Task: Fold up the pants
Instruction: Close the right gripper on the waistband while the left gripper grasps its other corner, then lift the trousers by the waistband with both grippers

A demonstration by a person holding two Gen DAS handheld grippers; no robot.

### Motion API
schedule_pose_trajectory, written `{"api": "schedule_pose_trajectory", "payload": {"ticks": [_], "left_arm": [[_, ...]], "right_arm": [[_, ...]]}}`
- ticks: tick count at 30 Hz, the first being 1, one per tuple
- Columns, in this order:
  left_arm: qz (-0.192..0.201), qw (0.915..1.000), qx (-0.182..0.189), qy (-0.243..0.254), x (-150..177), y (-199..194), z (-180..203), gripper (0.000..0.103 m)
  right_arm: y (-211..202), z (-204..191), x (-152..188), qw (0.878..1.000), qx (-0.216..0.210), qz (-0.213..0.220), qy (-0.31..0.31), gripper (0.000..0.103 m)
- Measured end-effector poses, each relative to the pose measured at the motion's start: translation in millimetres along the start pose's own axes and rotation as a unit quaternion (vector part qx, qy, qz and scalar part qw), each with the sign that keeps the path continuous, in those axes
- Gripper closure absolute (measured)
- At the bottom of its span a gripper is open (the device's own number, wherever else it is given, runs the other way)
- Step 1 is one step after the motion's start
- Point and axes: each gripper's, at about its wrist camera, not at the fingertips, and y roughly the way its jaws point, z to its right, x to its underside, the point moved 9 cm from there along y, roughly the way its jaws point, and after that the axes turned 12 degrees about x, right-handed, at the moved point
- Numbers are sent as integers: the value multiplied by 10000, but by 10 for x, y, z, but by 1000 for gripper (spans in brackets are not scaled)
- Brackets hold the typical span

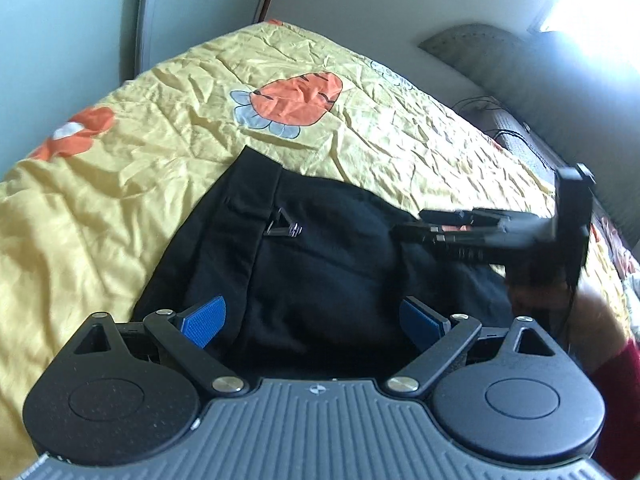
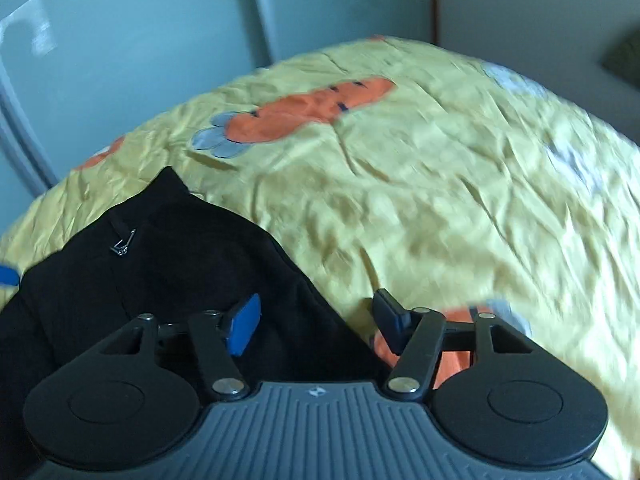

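Black pants lie bunched on a yellow quilt, with a small metal clasp near the waistband. My left gripper hovers over their near part, its blue pads spread wide with black fabric below the gap, none of it pinched. My right gripper reaches in from the right over the pants' right edge. In the right wrist view the right gripper stands partly open astride the pants edge, and its pads are not pressing the cloth. The clasp shows at left.
The yellow quilt with orange carrot prints covers the bed. Pale wall and door panels stand behind the bed. A grey cushion and dark cables lie at the far right. A hand with a red sleeve holds the right gripper.
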Motion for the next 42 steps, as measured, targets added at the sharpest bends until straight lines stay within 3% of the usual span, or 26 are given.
{"api": "schedule_pose_trajectory", "payload": {"ticks": [1, 2, 3, 5, 8, 13, 16, 18, 20, 23, 25, 26, 27, 32, 36, 38, 40, 42], "left_arm": [[-28, 10000, 9, -54, -55, 50, -11, 8], [-46, 9999, 22, -129, -119, 108, -23, 8], [-68, 9997, 53, -233, -183, 169, -37, 8], [-104, 9985, 191, -503, -289, 275, -56, 8], [-233, 9912, 594, -1161, -436, 444, -109, 8], [-290, 9734, 1052, -2015, -565, 547, -243, 9], [-164, 9733, 972, -2072, -610, 532, -317, 10], [-113, 9723, 979, -2121, -613, 521, -344, 14], [-100, 9693, 1098, -2197, -595, 518, -342, 18], [-136, 9644, 1195, -2355, -538, 545, -351, 37], [-162, 9617, 1166, -2475, -482, 552, -379, 70], [-161, 9603, 1214, -2506, -444, 541, -372, 77], [-136, 9614, 1185, -2481, -413, 519, -370, 92], [346, 9717, 1094, -2067, -264, 249, -284, 96], [460, 9728, 1166, -1949, -160, 93, -234, 97], [471, 9721, 1207, -1956, -118, 38, -238, 97], [472, 9713, 1244, -1970, -99, 18, -249, 97], [459, 9708, 1260, -1990, -48, 3, -268, 97]], "right_arm": [[-27, -45, 4, 9999, -100, 23, -54, 74], [-51, -90, 8, 9999, -99, 63, -126, 86], [-86, -143, 37, 9994, -1, 135, -323, 92], [-164, -250, 83, 9962, 357, 366, -708, 97], [-413, -519, 158, 9809, 946, 900, -1439, 97], [-852, -1112, 414, 9273, 1677, 1648, -2914, 98], [-977, -1353, 584, 8986, 1890, 1886, -3481, 98], [-1009, -1438, 674, 8867, 1962, 1930, -3715, 98], [-1018, -1476, 724, 8861, 1955, 1950, -3724, 98], [-1044, -1472, 752, 8891, 1955, 1986, -3631, 98], [-1087, -1472, 759, 8956, 1913, 1959, -3507, 98], [-1102, -1474, 761, 8967, 1920, 1963, -3471, 98], [-1120, -1480, 766, 8975, 1942, 1967, -3437, 98], [-1168, -1402, 744, 8996, 2315, 2000, -3118, 95], [-1147, -1192, 773, 9027, 2649, 1801, -2874, 89], [-1138, -1026, 821, 9028, 2892, 1551, -2779, 79], [-1178, -863, 853, 8981, 3155, 1511, -2665, 77], [-1233, -676, 857, 9018, 3342, 1377, -2367, 78]]}}
